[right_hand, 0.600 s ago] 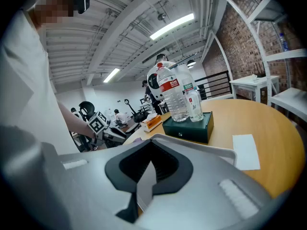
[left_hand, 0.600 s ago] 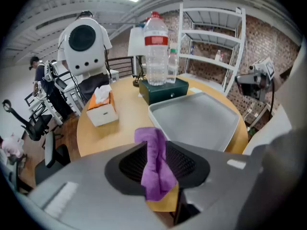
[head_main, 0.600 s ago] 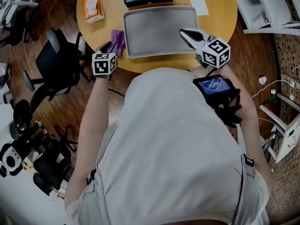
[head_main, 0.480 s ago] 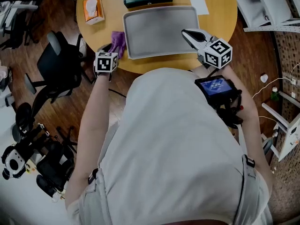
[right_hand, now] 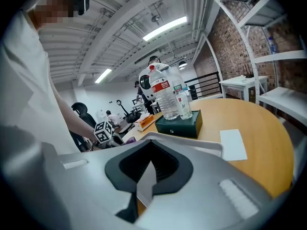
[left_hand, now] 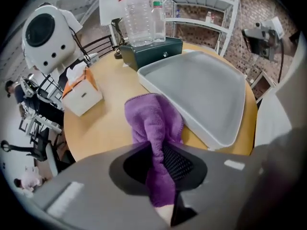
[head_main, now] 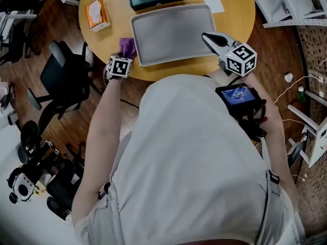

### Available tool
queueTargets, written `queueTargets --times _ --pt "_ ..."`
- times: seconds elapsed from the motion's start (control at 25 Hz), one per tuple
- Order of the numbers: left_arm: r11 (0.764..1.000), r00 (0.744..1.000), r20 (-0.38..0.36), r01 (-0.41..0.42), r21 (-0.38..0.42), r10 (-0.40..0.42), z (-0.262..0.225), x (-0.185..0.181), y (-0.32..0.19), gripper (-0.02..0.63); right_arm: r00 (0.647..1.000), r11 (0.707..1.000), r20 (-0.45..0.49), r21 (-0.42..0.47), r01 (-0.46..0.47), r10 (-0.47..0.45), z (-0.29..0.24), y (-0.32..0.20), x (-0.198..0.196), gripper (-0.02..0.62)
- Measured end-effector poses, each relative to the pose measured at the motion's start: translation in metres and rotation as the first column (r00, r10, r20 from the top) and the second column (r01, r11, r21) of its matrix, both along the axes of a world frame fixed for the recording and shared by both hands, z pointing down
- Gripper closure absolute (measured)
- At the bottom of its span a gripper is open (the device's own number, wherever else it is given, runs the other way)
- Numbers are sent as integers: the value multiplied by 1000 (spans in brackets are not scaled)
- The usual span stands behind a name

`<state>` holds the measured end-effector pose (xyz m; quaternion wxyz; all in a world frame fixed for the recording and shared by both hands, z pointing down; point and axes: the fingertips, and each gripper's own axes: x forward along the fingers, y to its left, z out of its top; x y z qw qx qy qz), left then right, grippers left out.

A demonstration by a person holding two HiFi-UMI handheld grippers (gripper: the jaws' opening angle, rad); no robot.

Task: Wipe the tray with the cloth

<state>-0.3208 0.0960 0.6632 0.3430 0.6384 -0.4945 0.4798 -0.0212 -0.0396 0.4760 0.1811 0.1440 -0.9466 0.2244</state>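
The place is read as a robotics lab with an office feel. A brick wall (right_hand: 225, 37) and white metal shelving (right_hand: 278, 56) are seen at the far right. Strip lights (right_hand: 165, 28) are hung from an exposed-beam ceiling. A white robot-like machine (left_hand: 48, 35) is parked at the far left. Office chairs (head_main: 61, 78) are set on a wooden floor (head_main: 76, 129) left of a round wooden table (head_main: 240, 14), and cables (head_main: 286, 102) are trailed at the right.

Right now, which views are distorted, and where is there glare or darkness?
Head view: dim overall, mild distortion, tray evenly lit. Left gripper view: strong fisheye bending, black corners, purple cloth sharp. Right gripper view: fisheye too, ceiling lights glare brightly.
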Motion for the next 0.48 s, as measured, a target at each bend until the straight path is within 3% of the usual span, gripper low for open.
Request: queueTargets --times 0.08,0.2,0.32,0.4,0.48 --pt "999 999 19 -33 17 32 -2 2 -3 540 1000 1000 3 -3 4 -4 1 -1 -1 594" --pt "998 999 33 -4 58 2 -19 -2 -3 543 1000 1000 15 -5 17 -17 1 0 -5 594" --pt "987 999 26 16 162 -20 -54 3 -12 543 999 1000 28 -3 25 -25 -1 2 -8 594" --pt "969 1000 12 -17 245 15 -82 21 -24 545 999 1000 32 -6 26 -26 1 3 -8 594" --pt "949 994 13 -105 297 106 -101 48 -36 545 999 1000 35 -9 30 -30 3 4 -9 594"
